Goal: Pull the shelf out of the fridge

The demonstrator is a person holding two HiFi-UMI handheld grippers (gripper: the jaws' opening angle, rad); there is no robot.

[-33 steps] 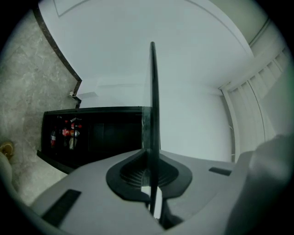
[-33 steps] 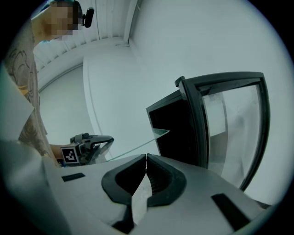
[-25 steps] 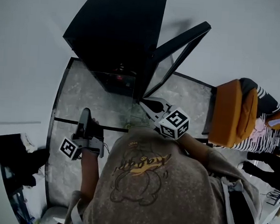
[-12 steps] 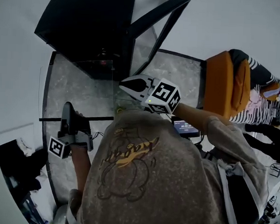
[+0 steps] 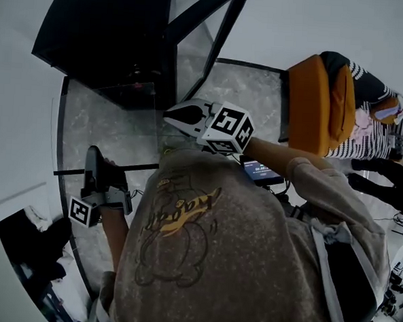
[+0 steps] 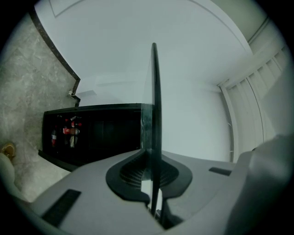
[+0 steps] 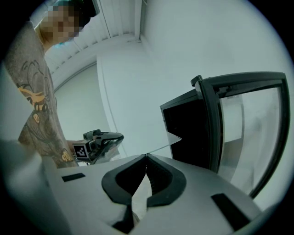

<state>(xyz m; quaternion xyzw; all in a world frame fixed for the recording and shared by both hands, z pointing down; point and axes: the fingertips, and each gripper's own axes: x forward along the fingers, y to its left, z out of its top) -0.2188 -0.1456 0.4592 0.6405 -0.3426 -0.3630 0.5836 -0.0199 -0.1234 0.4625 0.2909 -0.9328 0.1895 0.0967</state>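
The clear glass shelf (image 5: pixel 115 128) hangs level in front of the black fridge (image 5: pixel 107 29), its far edge close to the open front. A dark strip runs along the shelf's near edge. My left gripper (image 5: pixel 92 165) is shut on that near edge. In the left gripper view the glass shelf (image 6: pixel 155 101) stands edge-on between the pads of the left gripper (image 6: pixel 151 153). My right gripper (image 5: pixel 171 115) is shut on the shelf's right side. In the right gripper view the glass shelf (image 7: pixel 142 137) runs from the right gripper (image 7: pixel 146 158) towards the left gripper (image 7: pixel 101 140).
The fridge's glass door (image 5: pixel 213 28) stands open to the right, also shown as the door (image 7: pixel 243 133). Red bottles (image 6: pixel 69 131) sit inside the fridge (image 6: pixel 96 133). An orange chair (image 5: pixel 321 103) and a person in a striped sleeve (image 5: pixel 366 82) are at the right. The floor (image 5: pixel 253 92) is marbled.
The head camera has swung, so the fridge and both grippers sit further left in view. Both grippers keep their hold on the shelf; the right one has tilted a little.
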